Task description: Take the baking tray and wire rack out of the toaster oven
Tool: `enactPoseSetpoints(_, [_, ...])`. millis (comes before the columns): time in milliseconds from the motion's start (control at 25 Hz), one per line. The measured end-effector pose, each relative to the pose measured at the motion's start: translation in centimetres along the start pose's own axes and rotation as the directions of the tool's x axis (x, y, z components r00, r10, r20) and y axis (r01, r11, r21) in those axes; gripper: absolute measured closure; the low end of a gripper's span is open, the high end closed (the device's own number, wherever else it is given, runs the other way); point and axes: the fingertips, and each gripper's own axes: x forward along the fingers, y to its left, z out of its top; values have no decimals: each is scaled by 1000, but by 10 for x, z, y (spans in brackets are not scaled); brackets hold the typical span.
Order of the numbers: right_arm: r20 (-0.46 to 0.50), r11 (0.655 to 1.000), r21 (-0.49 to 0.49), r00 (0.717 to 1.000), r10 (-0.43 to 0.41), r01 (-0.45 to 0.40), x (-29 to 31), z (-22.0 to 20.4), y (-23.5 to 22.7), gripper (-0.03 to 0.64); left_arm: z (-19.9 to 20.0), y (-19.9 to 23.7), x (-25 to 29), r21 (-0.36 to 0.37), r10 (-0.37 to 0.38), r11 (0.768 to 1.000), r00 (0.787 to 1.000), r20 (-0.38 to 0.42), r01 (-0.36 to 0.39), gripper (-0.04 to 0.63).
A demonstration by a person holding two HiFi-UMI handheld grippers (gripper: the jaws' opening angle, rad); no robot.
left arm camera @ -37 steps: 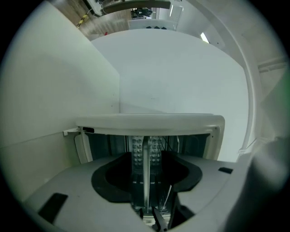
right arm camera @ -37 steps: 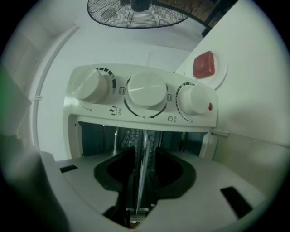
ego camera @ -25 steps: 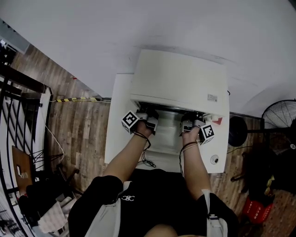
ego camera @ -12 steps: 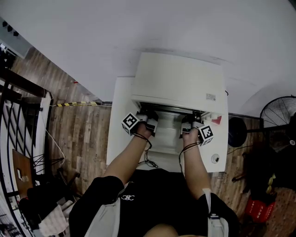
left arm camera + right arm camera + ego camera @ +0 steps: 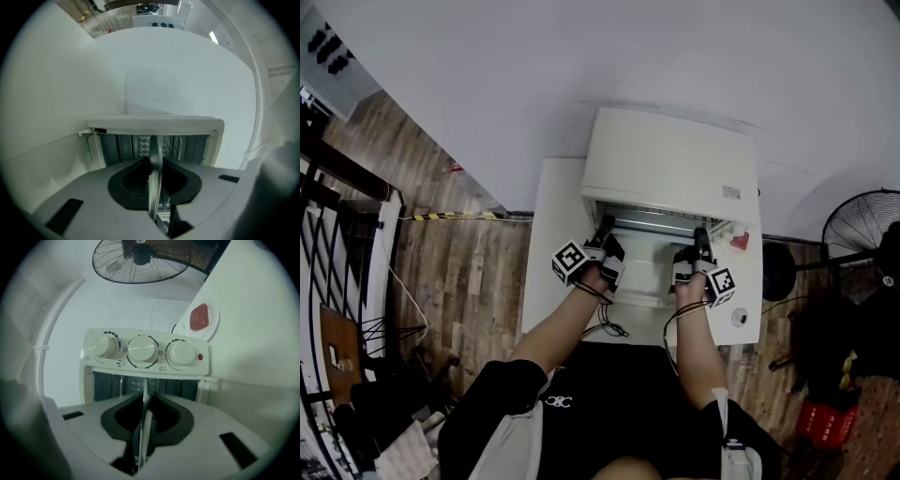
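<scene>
- Both sets of jaws have just been closing. The left gripper point(image 5: 606, 236) and right gripper point(image 5: 700, 242) now pinch the front rim of the baking tray point(image 5: 652, 267), one towards each end.
- In the head view the tray's long axis runs 9 to 3 o'clock. Its back part sits in the toaster oven point(image 5: 670, 169) at 12.
- The way out is 6 o'clock, towards the person. I'd keep it level between the oven's side walls.
- The wire rack point(image 5: 176, 143) shows deeper inside.
</scene>
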Motion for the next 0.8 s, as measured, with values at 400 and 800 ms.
enactPoseSetpoints(400, [31, 1000, -22, 999, -14, 14, -39, 0, -1, 558, -20, 1, -34, -23, 9, 1000, 997, -77, -11, 534])
enactPoseSetpoints(800, [-58, 1000, -6, 998, -2, 2, -72, -3, -4, 560, -38, -1, -69, 15, 16, 1000, 996, -83, -15, 534])
